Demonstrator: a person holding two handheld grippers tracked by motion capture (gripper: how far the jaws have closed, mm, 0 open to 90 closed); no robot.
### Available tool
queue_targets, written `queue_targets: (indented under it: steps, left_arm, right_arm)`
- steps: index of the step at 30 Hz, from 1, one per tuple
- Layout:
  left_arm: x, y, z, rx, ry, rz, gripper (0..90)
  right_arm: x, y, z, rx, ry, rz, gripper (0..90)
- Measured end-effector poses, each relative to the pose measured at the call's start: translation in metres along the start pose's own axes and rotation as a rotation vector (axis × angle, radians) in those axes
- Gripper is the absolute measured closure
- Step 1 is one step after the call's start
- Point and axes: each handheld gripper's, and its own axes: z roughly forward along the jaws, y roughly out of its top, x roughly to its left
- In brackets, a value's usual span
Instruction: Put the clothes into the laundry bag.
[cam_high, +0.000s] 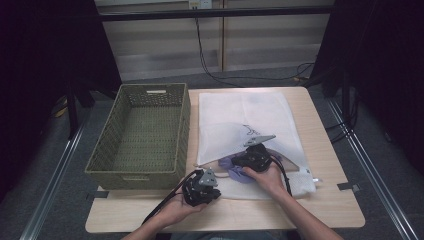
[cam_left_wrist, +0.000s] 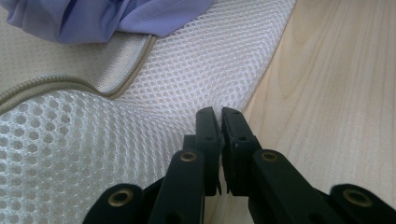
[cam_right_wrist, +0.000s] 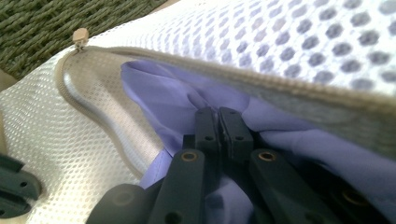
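Both forearms are showing bare from the bottom edge of the high view — no sleeves or gloves are covering them. The left gripper (cam_high: 201, 188) is showing as a compact black body with a small grey three-cornered plate on top, and a black cable is trailing from it toward the table's near edge. The right gripper (cam_high: 253, 157) is wearing the same black housing and a larger grey plate; its black cable is looping back along the wrist. In the left gripper view, the left gripper (cam_left_wrist: 220, 114) is displaying two flat black jaws on angled black links — brass-coloured rivets are sitting at each pivot. The right gripper (cam_right_wrist: 218, 114) is looking identical in the right gripper view.
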Motion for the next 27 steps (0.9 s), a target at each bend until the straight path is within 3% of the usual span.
queue_targets:
  steps: [9,10,13,18,20,21,22,23,27]
  left_arm:
    - [0.000,0.000,0.000,0.003,0.007,0.009,86.2]
    - [0.000,0.001,-0.001,0.017,0.012,0.029,86.2]
    - [-0.001,0.001,0.001,0.001,0.015,0.015,86.2]
    - [0.001,0.001,-0.001,0.018,0.000,0.034,86.1]
    - [0.000,0.000,0.000,0.005,0.012,0.015,86.1]
    - [0.002,0.000,-0.003,0.027,0.002,0.021,86.1]
    - [0.002,-0.001,-0.002,0.010,-0.002,-0.004,86.0]
    - [0.003,-0.001,-0.004,0.029,-0.003,0.016,86.0]
    - [0.003,-0.002,-0.005,0.029,0.012,0.009,85.2]
  right_arm:
    - [-0.003,0.003,0.005,-0.012,-0.022,0.015,83.4]
    - [-0.003,0.002,0.007,-0.016,-0.023,0.016,83.1]
    - [0.000,0.000,0.009,-0.013,-0.034,0.006,82.1]
    - [0.001,-0.001,0.005,-0.023,-0.013,-0.006,76.5]
    - [0.003,0.000,0.000,-0.039,0.004,-0.013,72.5]
    - [0.003,0.001,-0.001,-0.043,0.009,-0.012,71.1]
    - [0.004,0.001,-0.004,-0.050,0.025,-0.007,69.9]
    - [0.005,0.001,-0.006,-0.051,0.032,-0.010,68.5]
    - [0.008,0.001,-0.018,-0.065,0.066,-0.020,60.3]
